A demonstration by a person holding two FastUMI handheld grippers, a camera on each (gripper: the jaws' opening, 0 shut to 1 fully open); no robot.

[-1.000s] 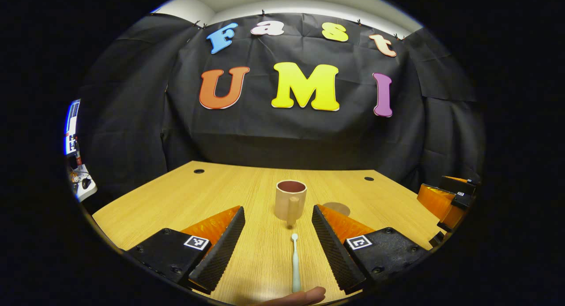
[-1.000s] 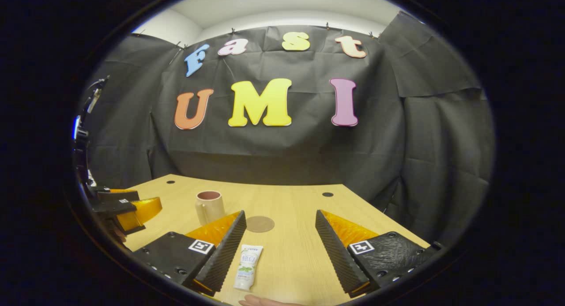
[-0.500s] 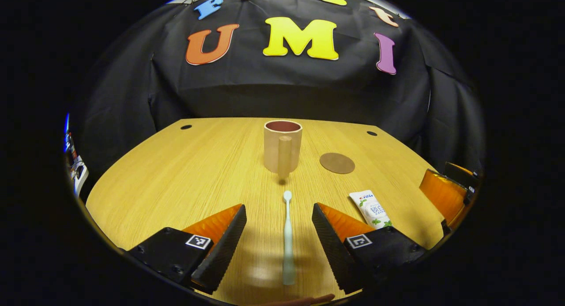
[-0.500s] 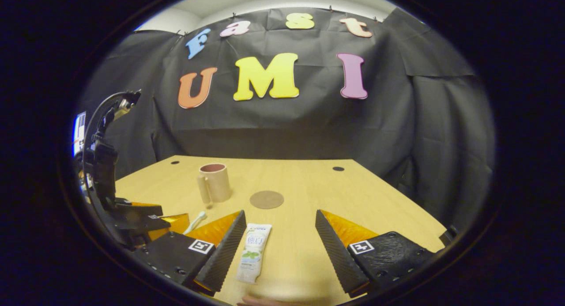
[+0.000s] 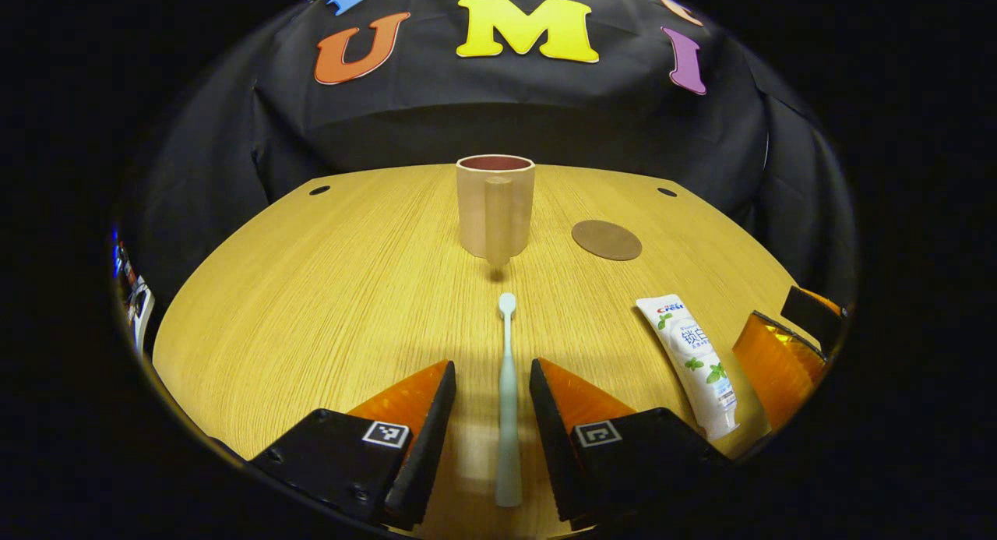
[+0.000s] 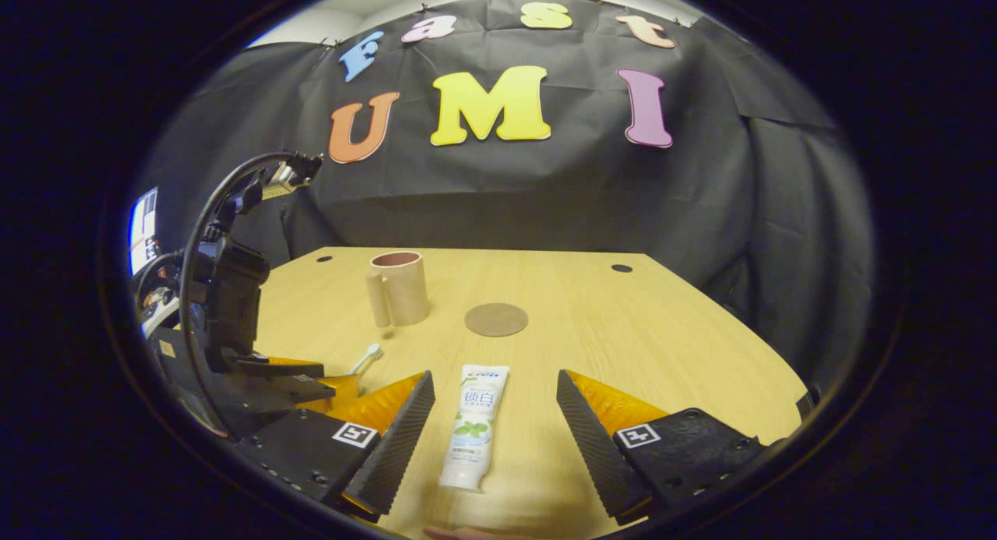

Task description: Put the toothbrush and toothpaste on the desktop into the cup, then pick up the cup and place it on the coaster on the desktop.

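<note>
A pale green toothbrush (image 5: 507,392) lies flat on the wooden desk, its head toward the beige cup (image 5: 495,209). My left gripper (image 5: 492,365) straddles its handle, fingers narrowed but with a gap on each side. A brown round coaster (image 5: 607,240) sits to the right of the cup. The white toothpaste tube (image 6: 473,427) lies between the wide-open fingers of my right gripper (image 6: 494,376), nearer the left finger, touching neither. In the right gripper view the cup (image 6: 399,288), the coaster (image 6: 496,319) and the left gripper (image 6: 273,376) show to the left.
The desk (image 5: 327,291) has small cable holes near its far corners. Black cloth hangs close behind the far edge. In the left gripper view the toothpaste (image 5: 689,361) lies right of the toothbrush, and the right gripper (image 5: 779,361) stands beside it.
Both grippers tipped down and moved forward over the desk. The left fingers narrowed around the toothbrush handle. The toothpaste now lies further in between the right fingers.
</note>
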